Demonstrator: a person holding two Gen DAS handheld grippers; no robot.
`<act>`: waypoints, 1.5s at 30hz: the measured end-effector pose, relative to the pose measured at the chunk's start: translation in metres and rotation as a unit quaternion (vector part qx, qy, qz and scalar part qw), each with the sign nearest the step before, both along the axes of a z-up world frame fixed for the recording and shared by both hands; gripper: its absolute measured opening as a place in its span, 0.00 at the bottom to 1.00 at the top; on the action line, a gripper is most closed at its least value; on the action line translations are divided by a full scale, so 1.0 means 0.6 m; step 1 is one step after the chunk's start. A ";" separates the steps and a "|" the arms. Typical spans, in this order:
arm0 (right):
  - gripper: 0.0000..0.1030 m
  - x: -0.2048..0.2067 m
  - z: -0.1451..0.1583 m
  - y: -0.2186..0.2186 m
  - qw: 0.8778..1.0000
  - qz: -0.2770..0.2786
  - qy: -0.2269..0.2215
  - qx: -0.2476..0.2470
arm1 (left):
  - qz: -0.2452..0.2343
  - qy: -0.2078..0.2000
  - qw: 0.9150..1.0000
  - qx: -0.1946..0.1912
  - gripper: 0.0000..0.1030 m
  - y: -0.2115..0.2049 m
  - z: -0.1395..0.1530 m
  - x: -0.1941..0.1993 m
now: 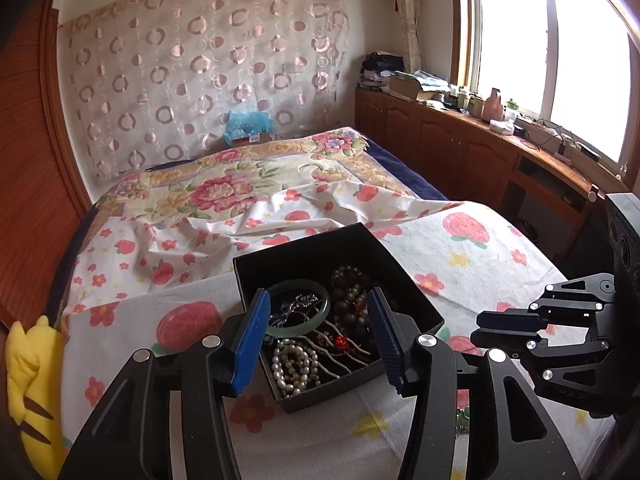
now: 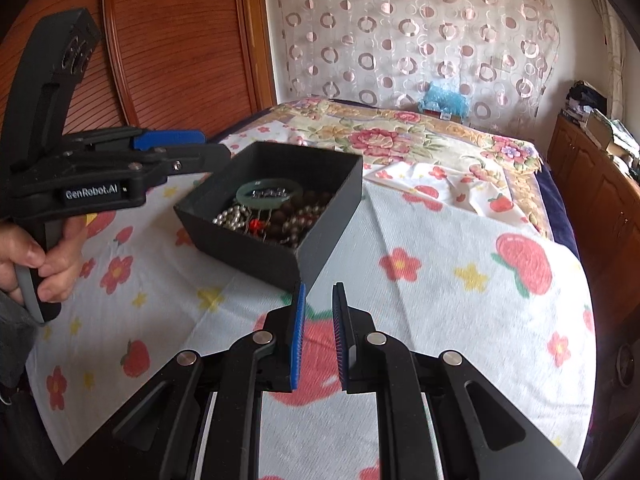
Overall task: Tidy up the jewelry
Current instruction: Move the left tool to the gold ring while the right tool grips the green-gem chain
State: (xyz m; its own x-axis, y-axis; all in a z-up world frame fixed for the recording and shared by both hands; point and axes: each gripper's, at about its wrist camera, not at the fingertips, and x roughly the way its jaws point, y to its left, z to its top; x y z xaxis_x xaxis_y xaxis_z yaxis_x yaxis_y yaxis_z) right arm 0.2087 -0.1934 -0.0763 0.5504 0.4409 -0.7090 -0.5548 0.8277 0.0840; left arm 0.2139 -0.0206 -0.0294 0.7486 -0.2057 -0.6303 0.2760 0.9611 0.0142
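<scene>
Both grippers are held empty: the left gripper (image 1: 318, 340) is spread wide over the black box (image 1: 416, 304) on the bed; the right gripper (image 2: 319, 336) is parted slightly beside it. Tangled pearls (image 1: 294, 368) and beads (image 1: 354, 292) could be dragged out together if one strand is pulled.

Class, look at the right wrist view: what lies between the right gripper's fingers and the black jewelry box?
Only bare strawberry-print cloth lies between the right gripper and the box; nothing else sits there. The right wrist view shows this.

Black jewelry box (image 1: 416, 312) on strawberry-print sheet (image 1: 460, 264), left gripper (image 1: 320, 340) jaws spread above it, right gripper (image 1: 500, 330) beside
</scene>
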 end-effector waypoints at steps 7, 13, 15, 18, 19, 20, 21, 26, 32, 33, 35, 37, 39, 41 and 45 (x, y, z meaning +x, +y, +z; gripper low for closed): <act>0.15 -0.024 -0.021 0.003 1.000 0.006 0.016 -0.006 | 0.000 0.001 1.000 -0.001 0.56 0.001 0.000 -0.003; 0.15 -0.044 -0.033 0.013 0.999 0.019 0.026 -0.013 | -0.004 0.006 1.000 0.001 0.60 0.001 -0.011 -0.025; 0.15 -0.050 -0.035 0.016 0.999 0.023 0.029 -0.013 | -0.006 0.008 1.000 0.000 0.63 0.003 -0.017 -0.036; 0.17 -0.057 -0.038 0.018 0.999 0.029 0.033 -0.016 | -0.008 0.014 1.000 0.001 0.69 0.004 -0.029 -0.053; 0.22 -0.059 -0.039 0.019 0.999 0.031 0.034 -0.016 | -0.008 0.018 1.000 0.002 0.70 0.007 -0.036 -0.057; 0.23 -0.062 -0.040 0.020 0.999 0.033 0.036 -0.016 | -0.008 0.022 1.000 0.002 0.70 0.009 -0.040 -0.062; 0.24 -0.062 -0.041 0.021 0.999 0.035 0.037 -0.018 | -0.008 0.026 1.000 0.002 0.70 0.011 -0.045 -0.065; 0.24 -0.065 -0.051 0.037 0.997 0.049 0.044 -0.038 | -0.005 0.047 0.999 0.004 0.70 0.023 -0.070 -0.081; 0.14 -0.069 -0.051 0.045 0.996 0.057 0.036 -0.066 | -0.003 0.066 0.998 0.003 0.70 0.030 -0.088 -0.086; 0.13 -0.069 -0.049 0.045 0.995 0.056 0.035 -0.069 | -0.005 0.068 0.998 0.002 0.70 0.030 -0.090 -0.087; 0.13 -0.068 -0.048 0.037 0.995 0.048 0.028 -0.079 | -0.012 0.074 0.997 0.002 0.70 0.025 -0.094 -0.088; 0.13 -0.066 -0.047 0.024 0.996 0.039 0.027 -0.079 | -0.018 0.077 0.997 0.004 0.70 0.018 -0.097 -0.091; 0.13 -0.063 -0.044 0.009 0.996 0.028 0.024 -0.078 | -0.026 0.082 0.996 0.004 0.70 0.009 -0.101 -0.094; 0.13 -0.057 -0.039 -0.008 0.997 0.015 0.022 -0.076 | -0.032 0.085 0.996 0.006 0.70 0.002 -0.104 -0.096; 0.13 -0.052 -0.036 -0.038 0.998 -0.004 0.016 -0.067 | -0.043 0.094 0.995 0.007 0.70 -0.014 -0.111 -0.103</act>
State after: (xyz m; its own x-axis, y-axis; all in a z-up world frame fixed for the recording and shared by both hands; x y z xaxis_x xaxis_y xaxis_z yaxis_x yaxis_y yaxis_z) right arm 0.1774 -0.2159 -0.0976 0.5293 0.3369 -0.7787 -0.5467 0.8373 -0.0094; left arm 0.1523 -0.0290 -0.0960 0.5965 -0.2543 -0.7613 0.3567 0.9337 -0.0324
